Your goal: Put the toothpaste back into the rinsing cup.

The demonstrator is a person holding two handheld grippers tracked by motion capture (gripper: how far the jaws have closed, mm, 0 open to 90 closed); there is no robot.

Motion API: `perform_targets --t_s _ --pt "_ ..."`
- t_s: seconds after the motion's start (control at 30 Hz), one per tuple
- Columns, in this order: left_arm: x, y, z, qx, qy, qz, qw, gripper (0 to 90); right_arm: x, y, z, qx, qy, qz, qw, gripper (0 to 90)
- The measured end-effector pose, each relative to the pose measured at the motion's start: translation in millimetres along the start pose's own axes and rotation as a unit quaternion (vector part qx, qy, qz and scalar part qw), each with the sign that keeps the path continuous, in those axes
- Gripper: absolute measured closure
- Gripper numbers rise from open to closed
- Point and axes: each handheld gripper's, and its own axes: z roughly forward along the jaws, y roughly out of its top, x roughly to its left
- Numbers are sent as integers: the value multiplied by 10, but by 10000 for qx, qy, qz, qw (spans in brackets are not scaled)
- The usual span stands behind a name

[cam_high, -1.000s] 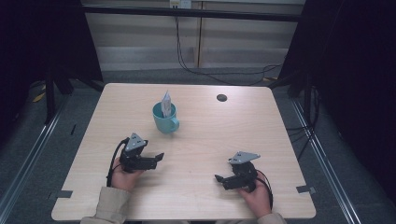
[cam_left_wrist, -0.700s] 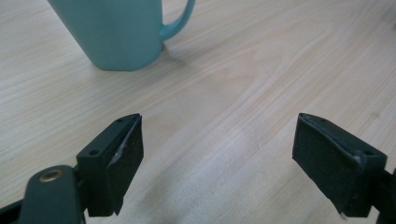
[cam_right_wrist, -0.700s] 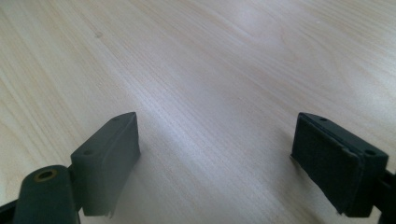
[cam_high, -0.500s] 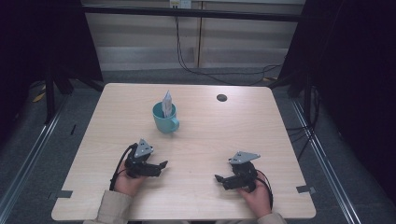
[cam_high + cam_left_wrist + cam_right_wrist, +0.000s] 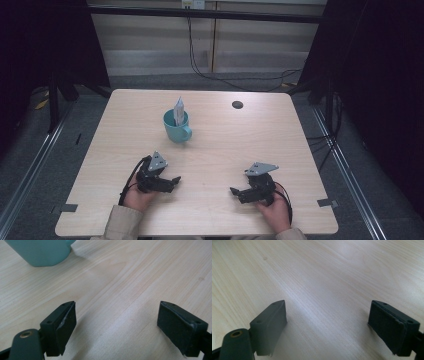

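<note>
The left hand-held gripper [image 5: 172,181] lay low over the near part of the wooden surface [image 5: 280,140], held in the person's left hand [image 5: 136,197]. Its two black jaws were spread wide with nothing between them; in the left gripper view only bare wood grain showed in the gap. The right hand-held gripper [image 5: 236,192] sat well apart from it, toward the near right of the surface, in the right hand [image 5: 274,211], and its jaws were likewise spread wide over bare wood, gripping nothing. The two grippers' jaws pointed roughly toward each other across the middle of the surface.

Farther out, beyond the left gripper and toward the middle of the surface, stood a teal mug [image 5: 176,126], upright, its handle turned toward the person's side. The mug's base showed at the upper left edge of the left gripper view [image 5: 40,252]. A pale folded packet [image 5: 178,109] stood in the mug, rising above its rim. A small dark round spot [image 5: 237,104] lay on the far part of the surface, well to the right of the mug.
</note>
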Motion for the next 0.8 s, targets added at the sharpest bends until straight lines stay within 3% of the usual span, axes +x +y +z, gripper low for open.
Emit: perform_targets --t_s 0.1,0.23,0.3,0.8 --pt "-1 3 4 40 -27 69 10000 156 0 0 0 -1 1 -4 10000 141" --pt "11 4 17 72 -119 -17 9999 142 0 0 0 -1 2 -3 10000 141" --pt "49 7 31 171 -401 -186 9989 141 1 0 0 -1 2 -2 10000 141" --pt "44 9 34 193 -389 -124 9990 114 1 0 1 -2 1 -5 10000 141"
